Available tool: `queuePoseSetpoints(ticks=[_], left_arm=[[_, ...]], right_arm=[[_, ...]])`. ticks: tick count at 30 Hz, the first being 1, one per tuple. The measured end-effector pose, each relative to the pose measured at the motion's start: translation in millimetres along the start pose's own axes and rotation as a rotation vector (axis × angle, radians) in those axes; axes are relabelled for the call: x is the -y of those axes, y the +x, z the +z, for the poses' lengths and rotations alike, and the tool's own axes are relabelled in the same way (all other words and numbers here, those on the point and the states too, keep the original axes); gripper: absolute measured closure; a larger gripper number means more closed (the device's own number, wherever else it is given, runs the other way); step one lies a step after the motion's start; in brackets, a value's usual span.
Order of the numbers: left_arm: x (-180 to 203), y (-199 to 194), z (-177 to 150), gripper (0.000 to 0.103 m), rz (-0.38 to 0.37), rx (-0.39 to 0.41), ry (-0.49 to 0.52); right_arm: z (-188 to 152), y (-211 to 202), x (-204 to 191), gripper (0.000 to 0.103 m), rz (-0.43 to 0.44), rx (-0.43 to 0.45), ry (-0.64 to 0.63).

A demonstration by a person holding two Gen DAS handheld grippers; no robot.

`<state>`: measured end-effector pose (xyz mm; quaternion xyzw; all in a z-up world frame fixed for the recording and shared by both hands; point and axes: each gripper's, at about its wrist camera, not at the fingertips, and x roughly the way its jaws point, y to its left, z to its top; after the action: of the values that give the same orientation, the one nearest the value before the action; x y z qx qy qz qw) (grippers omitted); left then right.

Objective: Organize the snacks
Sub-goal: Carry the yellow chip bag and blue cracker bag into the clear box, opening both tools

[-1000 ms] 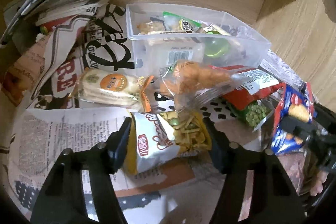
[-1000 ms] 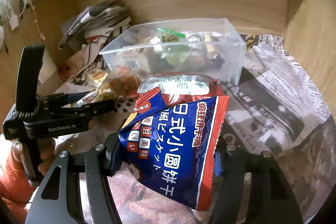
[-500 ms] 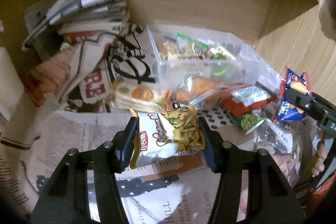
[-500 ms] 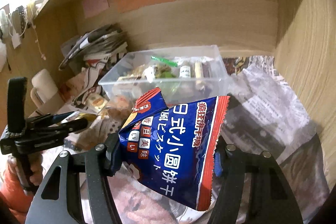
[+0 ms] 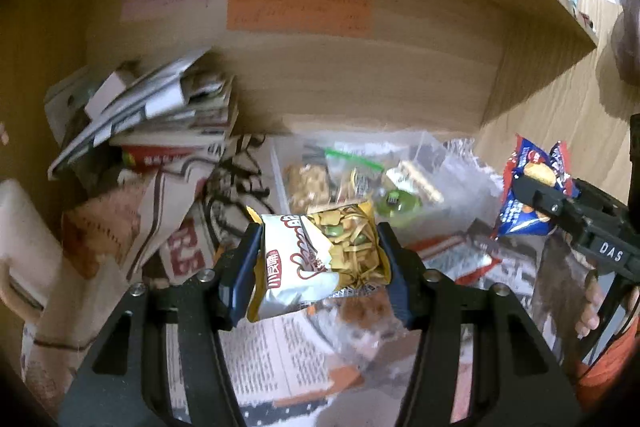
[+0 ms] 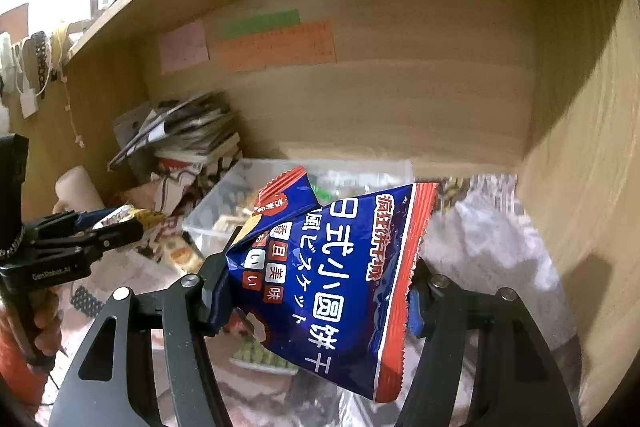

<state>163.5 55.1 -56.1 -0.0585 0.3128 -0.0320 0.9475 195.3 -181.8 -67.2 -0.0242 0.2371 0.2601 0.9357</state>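
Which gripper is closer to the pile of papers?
Left. The left gripper is just in front of the papers, slightly right; the right gripper is farther right, beyond the left one.

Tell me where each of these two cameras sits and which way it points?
Left wrist: on the left gripper, looking forward along its fingers, shut on a yellow bag, toward the clear bin; the right gripper and fingers of a hand show at right.
Right wrist: on the right gripper, shut on a blue bag, facing the same shelf; the left gripper and a hand show at left.
Shared: bin, both bags, paper stack, wall notes.
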Motion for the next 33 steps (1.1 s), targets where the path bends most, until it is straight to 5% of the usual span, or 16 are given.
queuePoseSetpoints(ticks=[14,33], left_arm=[[22.7,43.0,41.4,0.047,-0.019,0.013,0.047],[13.1,128.9,58.8,0.044,-0.044,-0.132,0.012]], right_arm=[[34.3,39.4,6.2,0.042,-0.005,0.008,-0.015],[44.1,124.7,17.9,0.039,-0.05,-0.142,-0.035]])
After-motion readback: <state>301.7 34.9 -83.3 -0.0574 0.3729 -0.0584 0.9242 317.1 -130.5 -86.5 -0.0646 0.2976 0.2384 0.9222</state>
